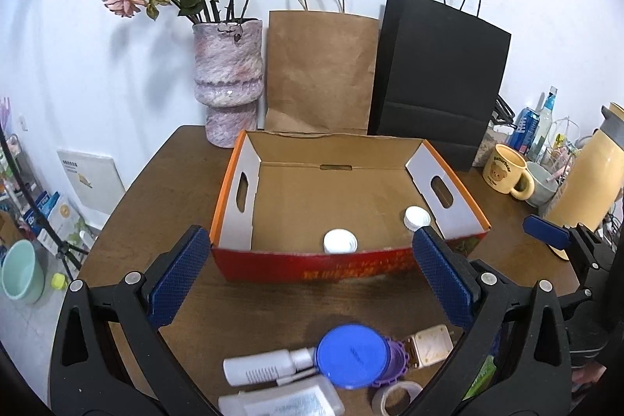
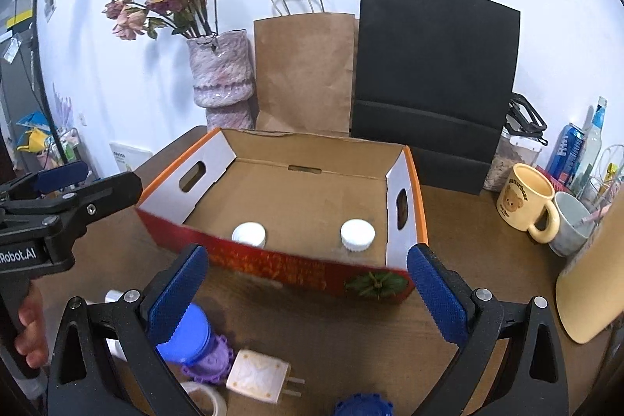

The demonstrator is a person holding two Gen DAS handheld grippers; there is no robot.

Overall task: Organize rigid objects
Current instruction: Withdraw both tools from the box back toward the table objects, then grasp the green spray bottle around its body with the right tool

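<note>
Dark brown wooden bench point(image 1: 163, 190). Open-topped cardboard box with red front wall, orange rim and white side flaps with hand slots point(image 1: 351, 209), standing mid-bench.

In the box: two white ribbed screw-cap containers, one point(image 1: 340, 241) against the front wall, the other point(image 1: 416, 218) nearer the right flap, well apart.

Before the box, on the bench: round blue plastic lid point(image 1: 353, 354) atop a purple gear-edged piece point(image 1: 396, 361); cream two-pin plug adapter point(image 2: 259, 376) just beside it; white plastic bottle lying flat point(image 1: 265, 366); clear flat plastic case point(image 1: 284, 400); roll of clear tape point(image 1: 396, 396).

Behind the box: mottled pink-grey ceramic vase of dried roses point(image 1: 228, 80), brown paper bag point(image 1: 319, 69), black paper bag point(image 1: 440, 73). Right side: yellow bear-print mug point(image 2: 526, 199).

Left gripper point(image 1: 312, 279): jaws wide apart, holding nothing, above the items. Right gripper point(image 2: 308, 293): jaws fully spread, holding nothing, at the box's front wall.
</note>
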